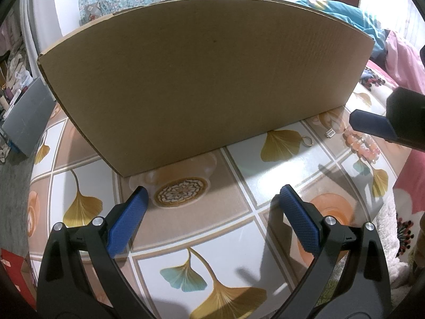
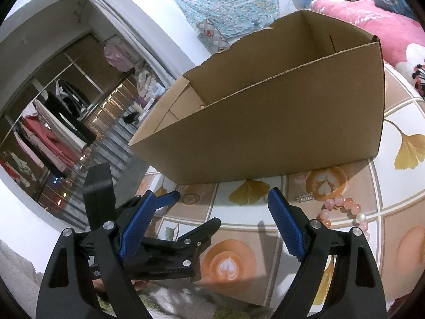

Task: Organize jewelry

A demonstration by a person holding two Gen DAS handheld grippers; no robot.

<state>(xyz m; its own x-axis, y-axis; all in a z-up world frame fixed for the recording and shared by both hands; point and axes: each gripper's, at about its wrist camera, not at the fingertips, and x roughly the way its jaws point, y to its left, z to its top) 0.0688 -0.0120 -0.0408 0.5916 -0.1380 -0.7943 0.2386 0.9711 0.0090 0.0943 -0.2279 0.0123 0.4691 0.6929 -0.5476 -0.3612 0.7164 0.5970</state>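
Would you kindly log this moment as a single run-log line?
left gripper: open, empty | right gripper: open, empty | bead bracelet, ring, small clasp: on table beside cardboard box

A white wall (image 2: 186, 53) is seen behind, with a blue patterned cloth (image 2: 225, 2) hung on it. An open wardrobe (image 2: 53, 122) filled with hanging clothes is shown at left. Pink bedding (image 2: 372, 26) is piled at right. The desk (image 1: 239, 212) is covered in a leaf-patterned sheet.
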